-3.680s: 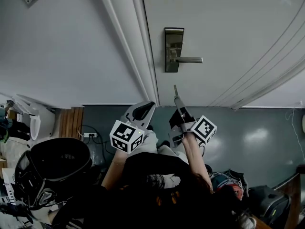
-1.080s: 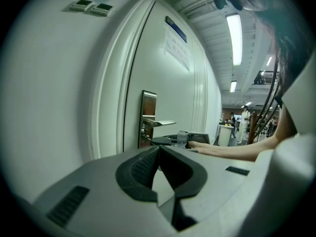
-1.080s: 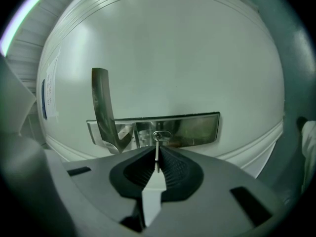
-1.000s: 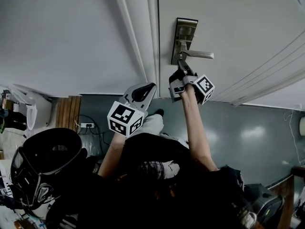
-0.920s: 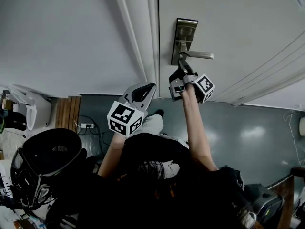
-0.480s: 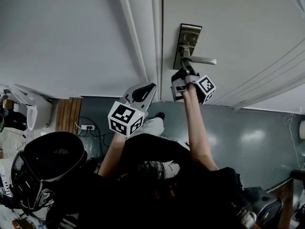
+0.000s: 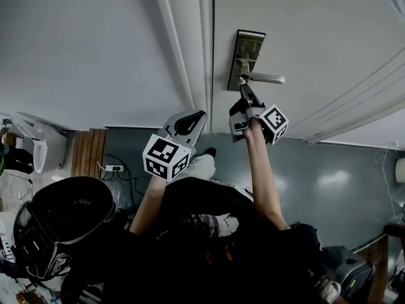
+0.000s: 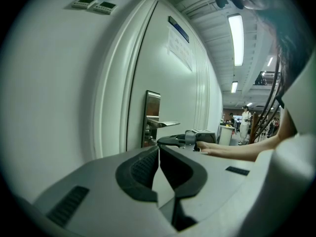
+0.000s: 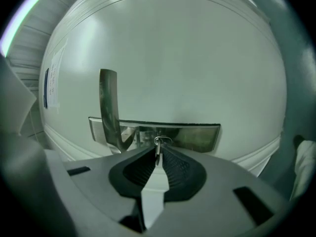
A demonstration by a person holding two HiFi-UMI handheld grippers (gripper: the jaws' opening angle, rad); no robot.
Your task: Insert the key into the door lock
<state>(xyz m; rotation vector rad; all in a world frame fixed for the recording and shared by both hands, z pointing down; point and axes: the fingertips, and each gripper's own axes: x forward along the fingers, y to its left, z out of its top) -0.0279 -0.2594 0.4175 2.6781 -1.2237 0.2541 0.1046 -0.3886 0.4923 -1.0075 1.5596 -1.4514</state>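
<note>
- The right gripper point(image 7: 243, 99) is clamped on a thin metal key point(image 9: 157, 151), which stands up between its closed jaws.
- In the head view, the key's long axis runs toward 12 o'clock. It aims straight at the lower end of the metal lock plate point(image 7: 249, 46) on the white door point(image 7: 316, 30).
- The key's tip is at the plate, just under the handle point(image 7: 266, 78), which sticks out toward 3 o'clock. I cannot tell whether the tip is inside the keyhole.
- The left gripper point(image 7: 188, 121) hangs at 8 o'clock from the lock, well apart from it, with its jaws together on nothing.
- The right gripper is the nearer one, so the coming push likely goes along the key's own line, toward 12 o'clock.
</note>
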